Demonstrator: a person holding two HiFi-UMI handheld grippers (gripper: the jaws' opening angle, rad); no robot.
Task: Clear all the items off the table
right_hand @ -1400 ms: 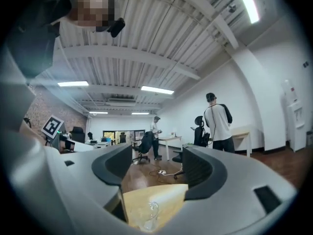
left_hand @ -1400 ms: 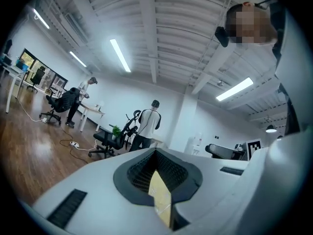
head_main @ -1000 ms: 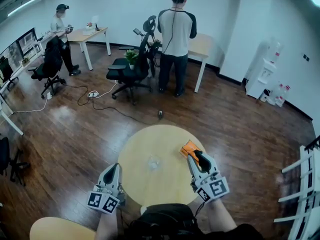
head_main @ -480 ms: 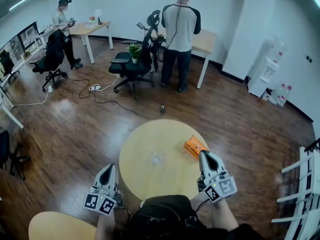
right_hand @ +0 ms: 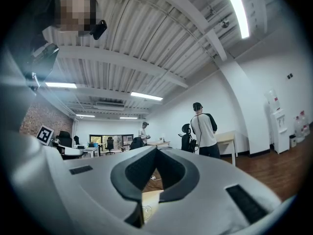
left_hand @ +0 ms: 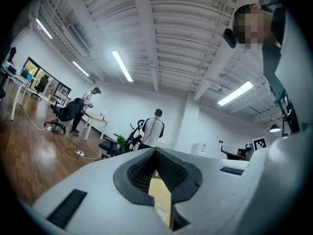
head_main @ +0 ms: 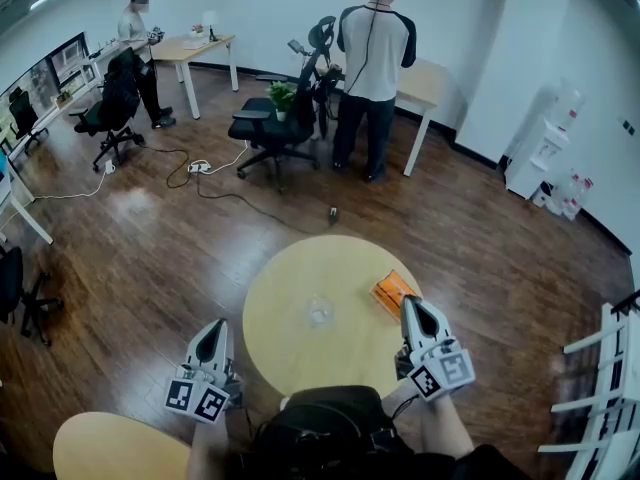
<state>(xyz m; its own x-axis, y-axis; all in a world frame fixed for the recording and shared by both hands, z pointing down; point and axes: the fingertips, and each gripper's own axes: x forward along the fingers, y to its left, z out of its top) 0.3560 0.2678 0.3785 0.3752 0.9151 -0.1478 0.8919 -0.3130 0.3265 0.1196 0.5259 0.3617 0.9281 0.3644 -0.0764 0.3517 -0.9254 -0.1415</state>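
Head view: found 1 orange packet (head_main: 392, 291) on round table (head_main: 280, 278), just ahead of right gripper (head_main: 410, 304) tips. Noted 1 small clear item (head_main: 319, 313) at table centre, ahead and to the right of left gripper (head_main: 211, 328), left of the right gripper.
Left gripper view: saw jaws clenched, tips together, nothing grasped; glimpsed tabletop below.
Right gripper view: saw jaws likewise clenched and empty, with tabletop below.

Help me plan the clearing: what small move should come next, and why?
Probably open the right gripper and ease it forward onto the orange packet: its jaws are shut on nothing, and the packet lies just ahead on the round table.
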